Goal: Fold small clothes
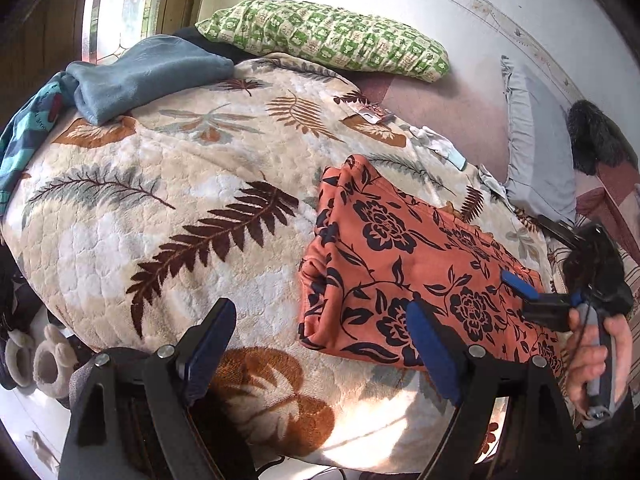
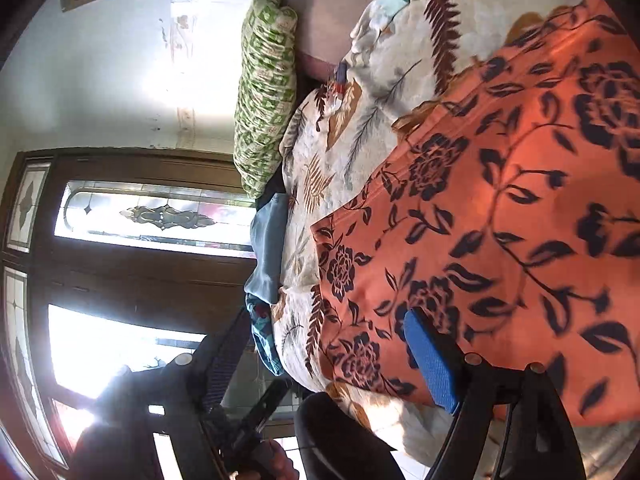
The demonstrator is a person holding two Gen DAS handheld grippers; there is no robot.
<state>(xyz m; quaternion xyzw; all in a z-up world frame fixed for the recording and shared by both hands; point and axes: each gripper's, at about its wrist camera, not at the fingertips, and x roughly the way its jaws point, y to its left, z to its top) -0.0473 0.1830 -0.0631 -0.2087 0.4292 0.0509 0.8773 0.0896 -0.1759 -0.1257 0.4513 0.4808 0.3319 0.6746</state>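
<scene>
A folded orange garment with a black flower print (image 1: 404,264) lies on the leaf-patterned blanket (image 1: 160,216), right of centre. My left gripper (image 1: 320,352) is open and empty, just above the blanket at the garment's near left edge. My right gripper (image 1: 524,292) is seen from the side over the garment's right end, held by a hand. In the right wrist view, rolled sideways, the right gripper (image 2: 320,356) is open with one blue pad (image 2: 432,364) over the garment (image 2: 500,220). Nothing is between its fingers.
A green patterned pillow (image 1: 328,38) lies at the far side, a grey-blue folded cloth (image 1: 144,74) and a teal garment (image 1: 28,136) at the far left. A grey pillow (image 1: 536,140) is at the right. Slippers (image 1: 40,360) sit on the floor, lower left.
</scene>
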